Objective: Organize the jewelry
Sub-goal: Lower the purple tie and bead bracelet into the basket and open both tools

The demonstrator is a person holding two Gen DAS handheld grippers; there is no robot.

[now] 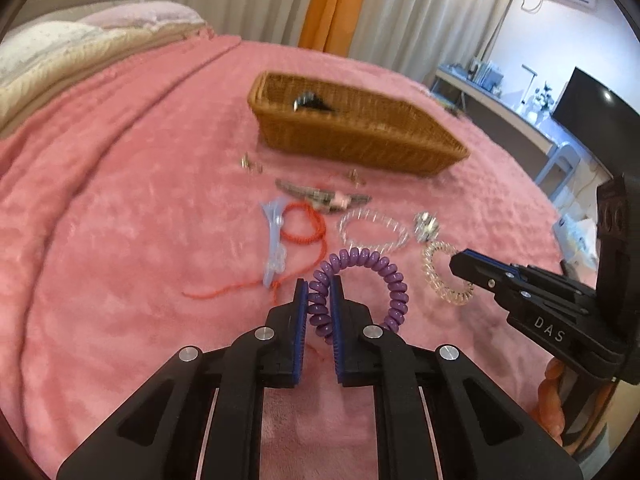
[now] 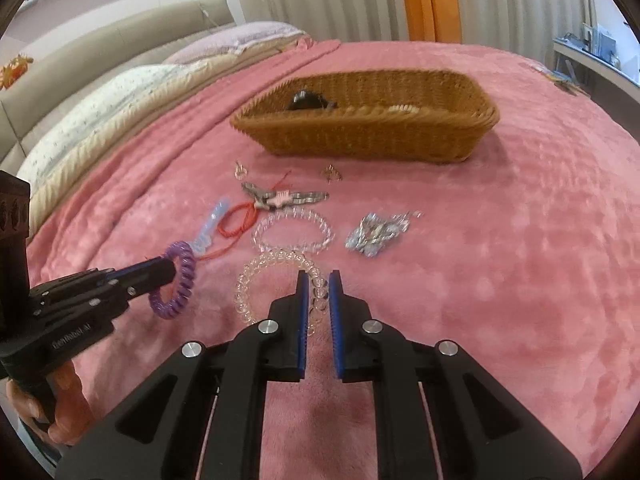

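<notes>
Left gripper (image 1: pixel 320 292) fingers clamped on purple spiral plastic hair tie (image 1: pixel 360 276), held lifted above the pink plush blanket (image 1: pixel 120 240), well in front of the brown woven wicker basket (image 1: pixel 352 136). Right gripper (image 2: pixel 319 292) fingers narrowly parted around clear spiral coil tie (image 2: pixel 276 280), also in front of basket; grip contact cannot be confirmed

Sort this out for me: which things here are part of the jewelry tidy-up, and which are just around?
Job: purple coil band in left gripper; clear coil band at right gripper; bead bracelet; red cord; blue clip; silver clip; basket.

Around: blanket; pillows; curtains; television.
</notes>
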